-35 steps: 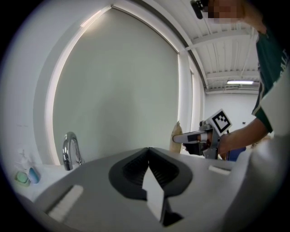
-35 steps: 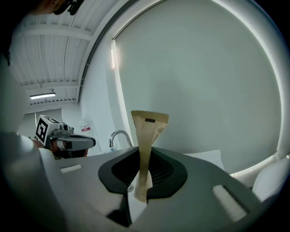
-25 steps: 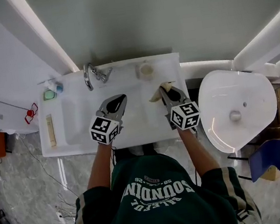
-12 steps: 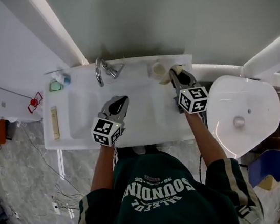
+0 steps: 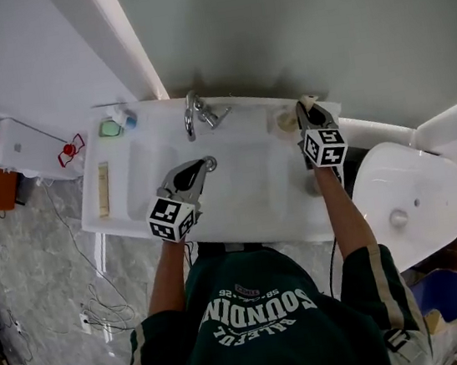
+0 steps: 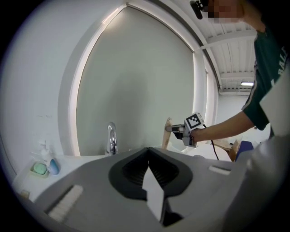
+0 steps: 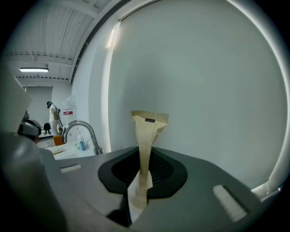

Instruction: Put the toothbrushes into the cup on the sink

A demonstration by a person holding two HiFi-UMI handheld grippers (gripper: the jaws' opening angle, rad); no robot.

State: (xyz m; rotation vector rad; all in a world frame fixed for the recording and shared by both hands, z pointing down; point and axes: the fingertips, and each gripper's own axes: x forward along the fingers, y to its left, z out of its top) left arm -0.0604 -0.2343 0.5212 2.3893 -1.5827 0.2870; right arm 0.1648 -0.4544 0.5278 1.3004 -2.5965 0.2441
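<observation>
Over the back right corner of the white ceramic sink (image 5: 241,209), the right gripper (image 5: 312,119) now hovers just beside the small pale round cup (image 5: 286,120). A second ago it was out over the middle of the basin, so it has swung back and to the right. Its jaws are clenched on the lower end of a long beige paper-wrapped toothbrush (image 7: 144,145), which stands upright with its zigzag-cut top highest, close above the cup but not in it. The left gripper (image 5: 197,170) has stayed over the basin in front of the curved chrome tap (image 5: 195,114); its jaws are pressed together with nothing between them. Both forearms reach forward from the person's body, the right stretched nearly straight to the rear ledge and the left bent and held nearer the front rim; both grippers point away and slightly down. A second long tan packet (image 5: 105,189) lies flat on the sink's left ledge, well apart from the cup. White letters on the dark green shirt (image 5: 255,309) read "SOUNDIN", upside down from above. The small dark tag near the wrapper's top is too small to read.
</observation>
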